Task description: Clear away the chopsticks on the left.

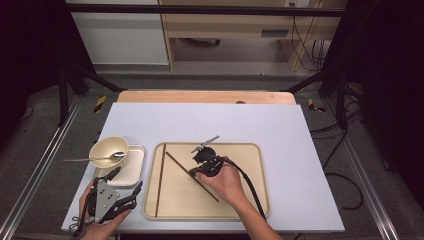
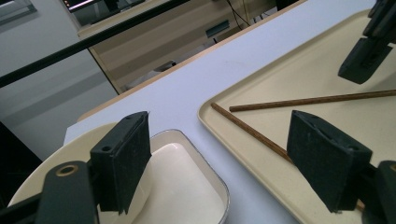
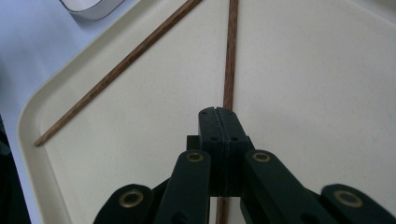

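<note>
On the beige plastic tray (image 1: 252, 200), right gripper (image 3: 219, 116) is clamped on one thin brown wooden chopstick (image 3: 229, 56), grasp step done; next, lift level; left gripper (image 2: 219, 158) idles wide open, empty.

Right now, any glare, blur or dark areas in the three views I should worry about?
High view: tray and white table evenly lit, surroundings fall to black, picture slightly soft. Left gripper view: near pads sharp, background furniture softer, no glare. Right gripper view: right gripper dark with little detail, chopsticks crisp against the tray, faint shadow under them.
</note>
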The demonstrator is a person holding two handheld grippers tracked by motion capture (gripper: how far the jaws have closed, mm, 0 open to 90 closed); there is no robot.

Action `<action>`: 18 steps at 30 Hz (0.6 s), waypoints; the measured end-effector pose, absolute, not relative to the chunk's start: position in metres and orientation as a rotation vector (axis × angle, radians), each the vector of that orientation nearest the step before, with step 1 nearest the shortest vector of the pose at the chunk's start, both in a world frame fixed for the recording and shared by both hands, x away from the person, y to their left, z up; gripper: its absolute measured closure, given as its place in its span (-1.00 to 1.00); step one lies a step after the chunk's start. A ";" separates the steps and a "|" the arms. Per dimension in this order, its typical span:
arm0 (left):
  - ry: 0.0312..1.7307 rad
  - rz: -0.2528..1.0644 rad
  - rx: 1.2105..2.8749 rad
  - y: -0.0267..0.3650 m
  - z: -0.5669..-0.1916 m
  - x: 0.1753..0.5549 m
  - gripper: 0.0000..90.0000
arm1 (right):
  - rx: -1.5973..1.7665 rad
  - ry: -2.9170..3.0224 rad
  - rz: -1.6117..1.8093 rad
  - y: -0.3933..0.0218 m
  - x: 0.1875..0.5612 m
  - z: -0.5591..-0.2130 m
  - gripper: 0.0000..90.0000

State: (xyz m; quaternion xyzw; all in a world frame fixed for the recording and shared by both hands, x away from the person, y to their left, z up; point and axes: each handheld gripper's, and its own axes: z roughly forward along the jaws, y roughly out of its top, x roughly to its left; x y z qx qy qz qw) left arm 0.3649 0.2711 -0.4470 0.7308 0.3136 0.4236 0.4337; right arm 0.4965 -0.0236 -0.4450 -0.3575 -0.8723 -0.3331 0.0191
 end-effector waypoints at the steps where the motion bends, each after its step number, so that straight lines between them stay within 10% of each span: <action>1: 0.779 1.056 1.821 0.271 -0.447 0.365 -0.52 | -1.110 -2.702 -1.032 -0.027 0.495 -0.446 1.00; 18: 0.781 1.058 1.823 0.270 -0.448 0.365 -0.52 | -1.112 -2.691 -0.999 -0.067 0.469 -0.455 1.00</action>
